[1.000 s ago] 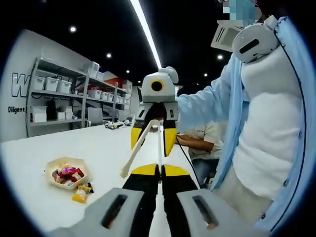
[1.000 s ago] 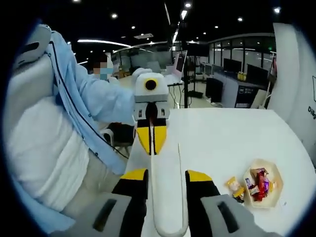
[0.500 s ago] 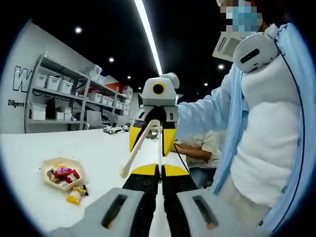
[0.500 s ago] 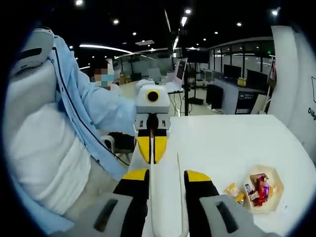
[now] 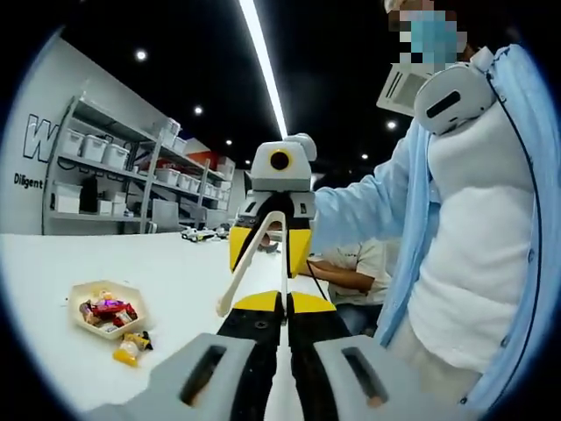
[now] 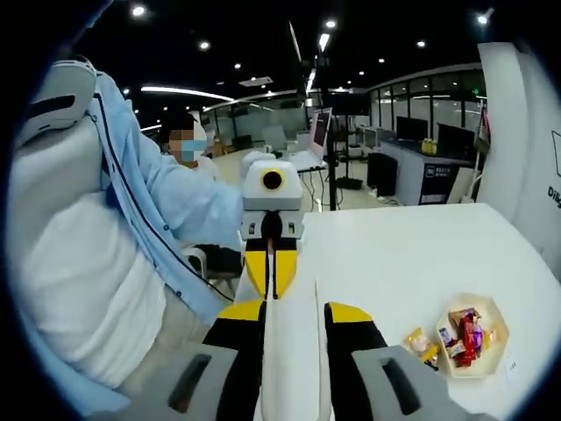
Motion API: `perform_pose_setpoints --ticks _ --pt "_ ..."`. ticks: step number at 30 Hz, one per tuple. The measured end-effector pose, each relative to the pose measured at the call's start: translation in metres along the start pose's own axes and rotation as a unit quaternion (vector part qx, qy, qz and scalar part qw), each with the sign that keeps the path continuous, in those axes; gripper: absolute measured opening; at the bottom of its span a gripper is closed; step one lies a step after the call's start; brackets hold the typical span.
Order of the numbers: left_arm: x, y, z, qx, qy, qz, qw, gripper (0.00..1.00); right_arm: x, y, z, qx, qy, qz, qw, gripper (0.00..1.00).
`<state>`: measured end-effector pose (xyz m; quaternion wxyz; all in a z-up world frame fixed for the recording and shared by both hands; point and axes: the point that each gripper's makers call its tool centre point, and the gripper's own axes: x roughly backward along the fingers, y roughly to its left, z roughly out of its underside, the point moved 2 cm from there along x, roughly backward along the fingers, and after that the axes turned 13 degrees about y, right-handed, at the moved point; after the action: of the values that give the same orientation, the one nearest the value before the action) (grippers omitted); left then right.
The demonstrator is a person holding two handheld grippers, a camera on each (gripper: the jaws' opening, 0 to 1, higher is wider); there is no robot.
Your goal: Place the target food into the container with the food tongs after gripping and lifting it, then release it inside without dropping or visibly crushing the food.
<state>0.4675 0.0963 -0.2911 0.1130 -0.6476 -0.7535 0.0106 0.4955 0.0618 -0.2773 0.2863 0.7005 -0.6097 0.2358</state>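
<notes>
Now R claw (image 6: pixel 295 320) grips white tongs (image 6: pixel 295 368); L claw (image 5: pixel 282 303) closed, holding nothing; candy tray (image 6: pixel 474 334) on table (image 6: pixel 394 254).

Lettering, left gripper view: grey wall (image 5: pixel 39 105) bears a large cropped "W"; below it, small dark text "Diligent", cut off.

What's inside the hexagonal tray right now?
The hexagonal tray holds a pile of wrapped snacks, red wrappers on top. Whatever lies beneath them is covered. A yellow packet sits outside on the table.
</notes>
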Motion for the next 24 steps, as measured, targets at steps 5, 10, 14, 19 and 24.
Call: perform_pose_setpoints --ticks 5,10,14,19,24 --pt "-0.001 0.001 0.001 0.002 0.003 0.002 1.0000 0.00 -0.001 0.000 0.001 0.000 0.007 0.000 1.0000 0.18" --pt "-0.002 0.003 0.003 0.000 0.005 -0.001 1.0000 0.00 -0.002 -0.001 0.001 0.015 0.010 0.010 0.9998 0.18" --pt "-0.004 0.005 0.003 0.003 0.009 0.000 1.0000 0.01 -0.001 -0.003 0.003 0.012 0.013 0.008 0.9998 0.18" --pt "-0.003 0.009 0.003 0.023 0.009 -0.006 0.9997 0.02 -0.001 -0.006 0.004 0.009 0.012 0.013 0.9998 0.18" --pt "0.005 0.018 0.004 0.029 0.016 -0.029 0.9991 0.08 0.003 -0.011 0.009 0.007 0.012 0.021 0.9997 0.18"
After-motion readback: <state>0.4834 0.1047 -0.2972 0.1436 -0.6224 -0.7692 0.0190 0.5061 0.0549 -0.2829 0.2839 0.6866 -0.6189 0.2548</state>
